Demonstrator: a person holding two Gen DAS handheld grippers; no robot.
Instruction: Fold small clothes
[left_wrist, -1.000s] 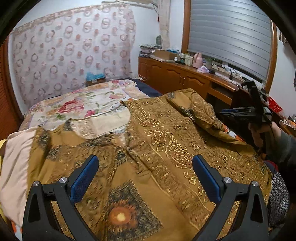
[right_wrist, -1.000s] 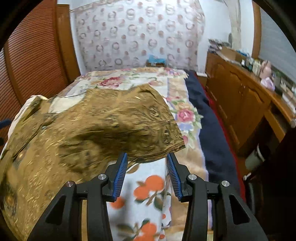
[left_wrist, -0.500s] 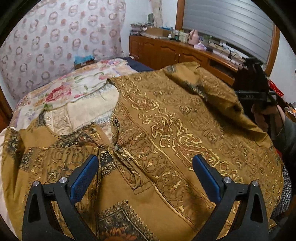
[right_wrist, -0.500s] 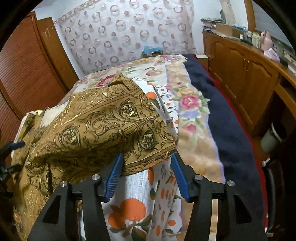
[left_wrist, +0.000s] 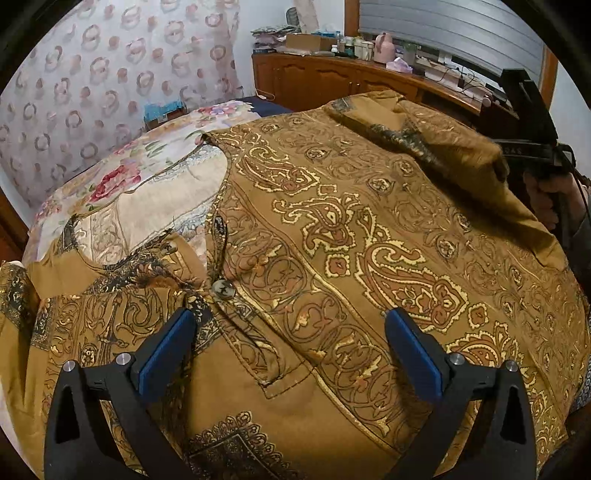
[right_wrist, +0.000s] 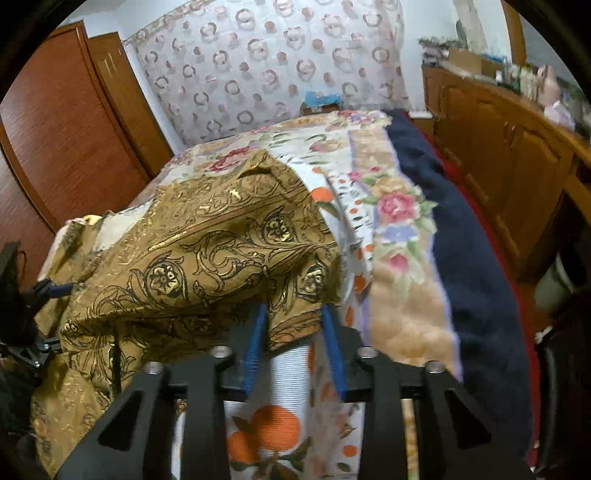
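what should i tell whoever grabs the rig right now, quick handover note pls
Left gripper: open, hovering over the shirt's button placket, holding nothing.
Right gripper: jaws closing on the sleeve edge, which sits between the pads.
Shirt: mustard paisley, spread front-up on the floral bedspread; one button near the neck.
Done: garment laid out, sleeve edge taken.
Left: probably carry the sleeve in over the body, fold the other side, then fold the length.

A mustard-brown shirt (left_wrist: 332, 236) with gold paisley print lies spread, buttoned at the neck, one edge lifted.
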